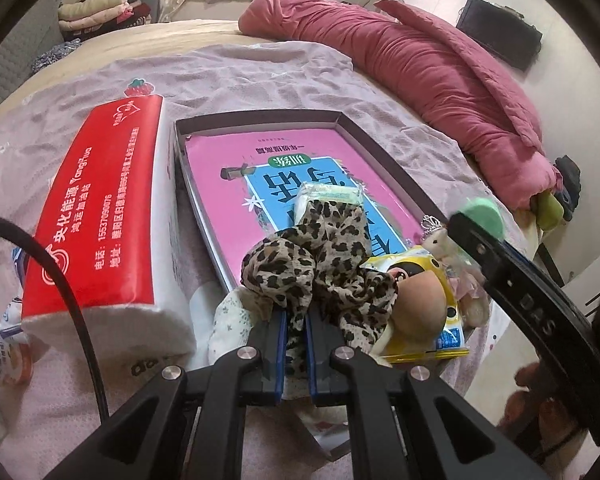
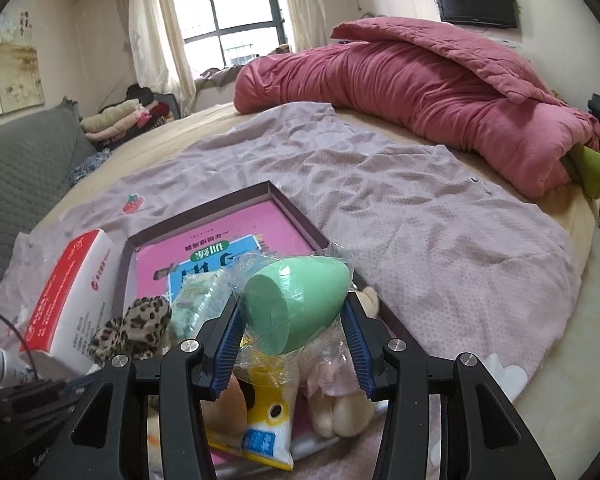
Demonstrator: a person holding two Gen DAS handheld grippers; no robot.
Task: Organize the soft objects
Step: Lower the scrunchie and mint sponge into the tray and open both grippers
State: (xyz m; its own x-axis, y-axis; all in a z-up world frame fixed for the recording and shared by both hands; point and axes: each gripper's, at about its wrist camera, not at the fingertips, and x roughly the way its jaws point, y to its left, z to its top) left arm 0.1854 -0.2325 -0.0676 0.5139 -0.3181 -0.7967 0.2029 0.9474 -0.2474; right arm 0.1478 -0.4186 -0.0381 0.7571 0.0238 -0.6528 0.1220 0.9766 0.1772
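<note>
Both grippers hold soft items over the box on the bed.

The left gripper (image 1: 296, 332) pinches a limp, light leopard scarf (image 1: 320, 264) at a bunched fold; the right gripper (image 2: 290, 344) squeezes a squashy green sponge (image 2: 296, 308) through slippery wrap, best held mid-body, above the box (image 2: 296, 216).

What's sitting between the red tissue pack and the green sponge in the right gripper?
In the right wrist view, the leopard-print scarf and a pale green wrapped packet lie between the red tissue pack and the green sponge.

Soft daylight from the window (image 2: 228, 12); fisheye-bent edges, dark vignetted corners.
</note>
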